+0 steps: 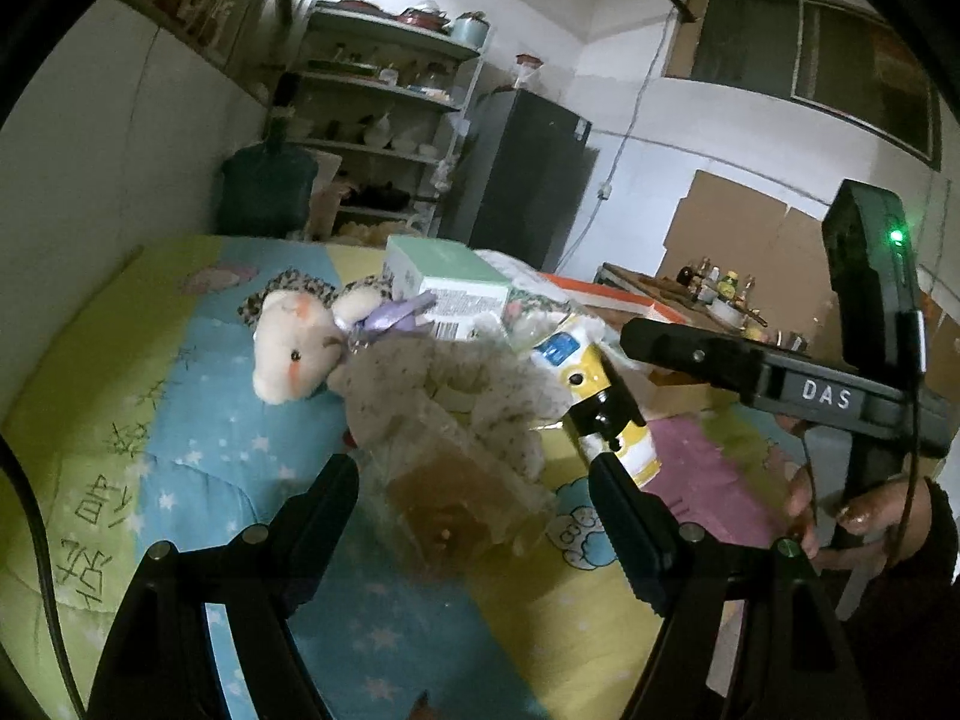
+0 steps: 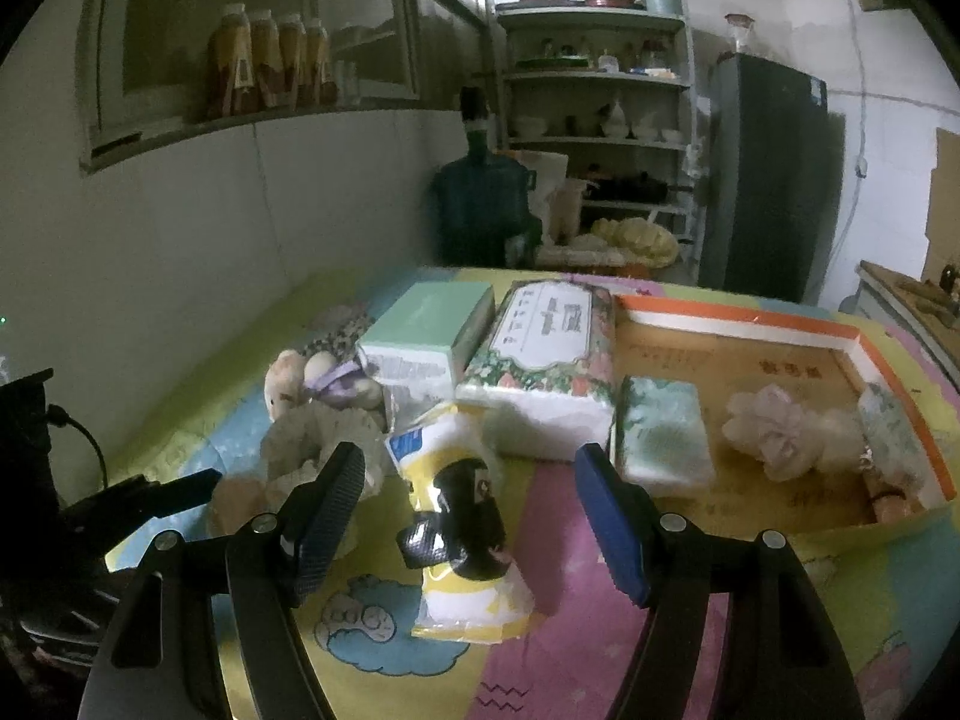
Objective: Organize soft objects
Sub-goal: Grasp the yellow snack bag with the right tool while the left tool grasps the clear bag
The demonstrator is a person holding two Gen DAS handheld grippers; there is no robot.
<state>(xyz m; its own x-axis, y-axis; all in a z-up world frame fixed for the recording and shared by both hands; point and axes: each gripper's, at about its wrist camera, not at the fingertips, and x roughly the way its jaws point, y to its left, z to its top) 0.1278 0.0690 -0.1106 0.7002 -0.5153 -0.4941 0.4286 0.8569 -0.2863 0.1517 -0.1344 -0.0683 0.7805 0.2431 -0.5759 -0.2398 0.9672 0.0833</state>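
Note:
A plush rabbit doll (image 1: 300, 348) in a pale lace dress lies on the colourful quilt (image 1: 180, 420); it also shows in the right wrist view (image 2: 306, 414). My left gripper (image 1: 474, 480) is open, its fingers either side of the doll's skirt and foot. A yellow and white tissue pack (image 2: 462, 540) with a black clip on it lies between the open fingers of my right gripper (image 2: 468, 480). The pack also shows in the left wrist view (image 1: 600, 396). An orange-rimmed cardboard tray (image 2: 750, 324) holds a small tissue pack (image 2: 660, 438) and a pink fluffy toy (image 2: 780, 426).
A green tissue box (image 2: 426, 330) and a floral tissue pack (image 2: 540, 360) lie behind the doll. A water jug (image 2: 480, 204), shelves (image 2: 600, 90) and a dark fridge (image 2: 768, 180) stand beyond the bed. The wall runs along the left.

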